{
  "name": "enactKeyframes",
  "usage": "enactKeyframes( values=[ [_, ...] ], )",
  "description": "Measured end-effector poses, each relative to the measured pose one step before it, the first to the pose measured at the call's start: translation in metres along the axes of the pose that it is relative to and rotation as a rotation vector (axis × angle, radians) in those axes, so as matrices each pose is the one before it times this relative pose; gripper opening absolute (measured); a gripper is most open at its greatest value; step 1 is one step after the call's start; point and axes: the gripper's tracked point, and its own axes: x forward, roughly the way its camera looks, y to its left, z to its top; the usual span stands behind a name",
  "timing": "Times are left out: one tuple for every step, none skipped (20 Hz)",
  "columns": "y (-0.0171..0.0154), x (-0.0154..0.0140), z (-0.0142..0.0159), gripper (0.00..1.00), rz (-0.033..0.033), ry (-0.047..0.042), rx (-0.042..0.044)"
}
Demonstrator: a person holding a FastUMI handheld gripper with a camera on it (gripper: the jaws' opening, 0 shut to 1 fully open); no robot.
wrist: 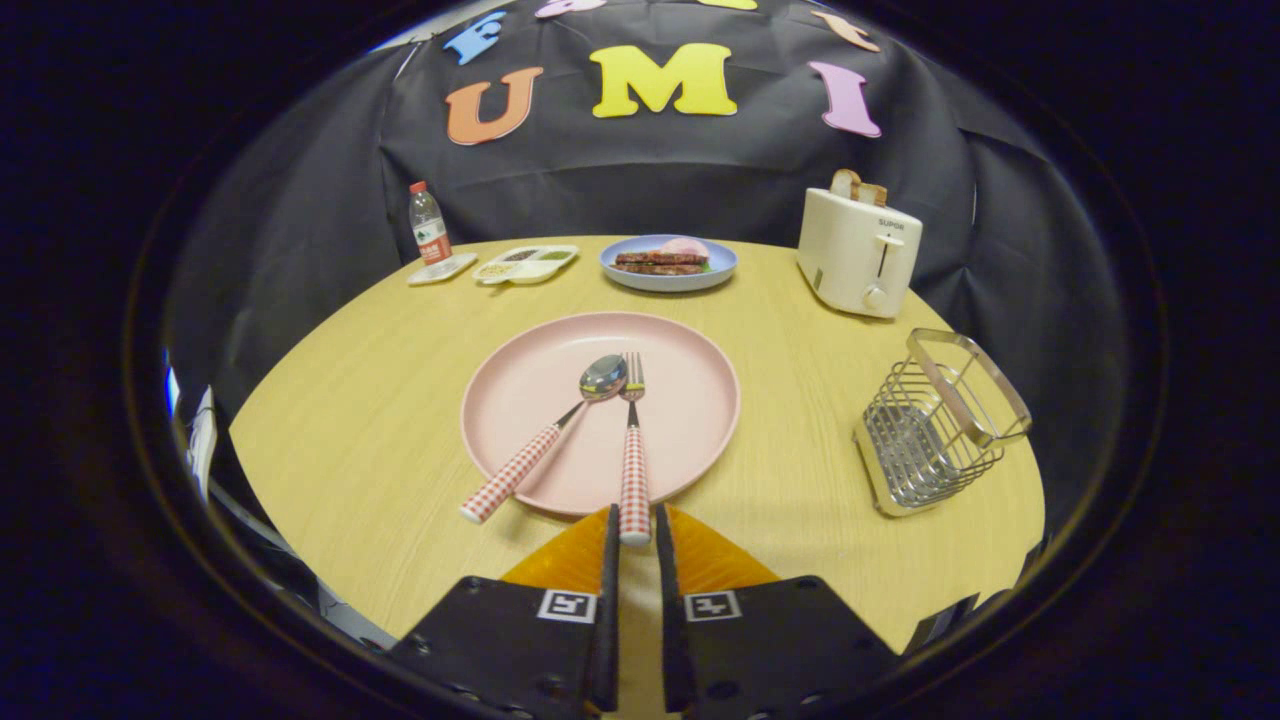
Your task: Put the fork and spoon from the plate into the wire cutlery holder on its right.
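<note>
Right now your gripper (634, 528) sits with fingers slightly parted around the fork (634, 470) handle's end, not visibly pressing it. Ahead, fork and spoon (548, 440) lie on the pink plate (690, 400); the wire cutlery holder (935, 425) stands ahead, off right.

Matt pink plate (690, 400), shiny metal spoon (603, 378), wood-grain table (380, 400)

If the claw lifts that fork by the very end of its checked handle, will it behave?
The fork looks rigid, so it shouldn't flop. The claw flanks only its handle tip, so the metal head may droop downward. The rounded handle could slip between the fingers; whether they press it yet is unclear.
</note>
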Motion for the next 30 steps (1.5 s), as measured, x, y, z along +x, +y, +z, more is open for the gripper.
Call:
enactKeyframes(
  values=[
    [0.00123,-0.00038,0.00084,0.12,0.00681,0.00844,-0.00087],
    [0.00027,-0.00179,-0.00068,0.13,0.00605,0.00548,-0.00223],
    [-0.00088,-0.00074,0.00141,0.12,-0.00214,-0.00036,-0.00821],
    [-0.00178,-0.0025,0.00216,0.06,0.00069,-0.00172,-0.00617],
    [0.00007,0.00022,0.0017,0.06,0.00673,0.00342,-0.00233],
    [0.0,-0.00396,0.00198,0.06,0.00813,0.00033,0.00128],
    [-0.00181,-0.00029,0.00261,0.06,-0.00307,0.00145,-0.0012],
    [-0.00107,-0.00507,0.00239,0.01,0.00289,-0.00537,0.00499],
    [-0.00127,-0.00421,0.00548,0.01,0.00618,-0.00204,0.00358],
    [-0.00084,-0.0032,0.00361,0.01,0.00304,-0.00562,-0.00145],
    [-0.00187,-0.00362,0.00577,0.01,0.00318,-0.00617,-0.00049],
    [-0.0008,-0.00476,0.00401,0.01,0.00675,-0.0064,0.00225],
    [-0.00239,-0.00566,0.0064,0.01,0.00207,-0.002,0.00075],
    [-0.00347,-0.00816,0.00673,0.01,0.00139,-0.00512,0.002],
    [-0.0067,-0.00994,0.00896,0.01,-0.00458,-0.00166,0.00112],
    [-0.00907,-0.01264,0.0092,0.01,-0.00132,-0.00589,0.00749],
    [-0.00933,-0.01527,0.01168,0.0,0.00007,-0.00565,0.00963],
    [-0.01309,-0.0132,0.01044,0.01,-0.01032,-0.00292,0.00243],
    [-0.01543,-0.01377,0.00951,0.01,-0.02003,0.00674,-0.00425],
    [-0.01466,-0.01201,0.00646,0.0,-0.01303,0.00885,0.00459],
    [-0.01736,-0.01228,0.00506,0.01,-0.01809,0.01499,0.01026],
    [-0.01691,-0.01152,0.00154,0.01,-0.01254,0.01526,0.02154],
    [-0.01804,-0.0106,-0.00041,0.01,-0.01405,0.02474,0.024],
    [-0.01701,-0.00862,-0.00294,0.0,-0.01991,0.02492,0.02069],
    [-0.01586,-0.00623,-0.00483,0.0,-0.02012,0.0334,0.00807],
    [-0.01132,-0.00433,-0.00683,0.0,-0.017,0.03963,0.00469],
    [-0.00966,-0.00257,-0.00583,0.01,-0.01271,0.04106,0.00213],
    [-0.00584,-0.00245,-0.00401,0.01,-0.00807,0.03173,0.00294],
    [-0.00334,-0.00018,-0.00122,0.0,-0.00214,0.02295,0.0031],
    [-0.00125,0.00143,-0.00321,0.0,-0.00165,0.03213,-0.00095]
  ],
)
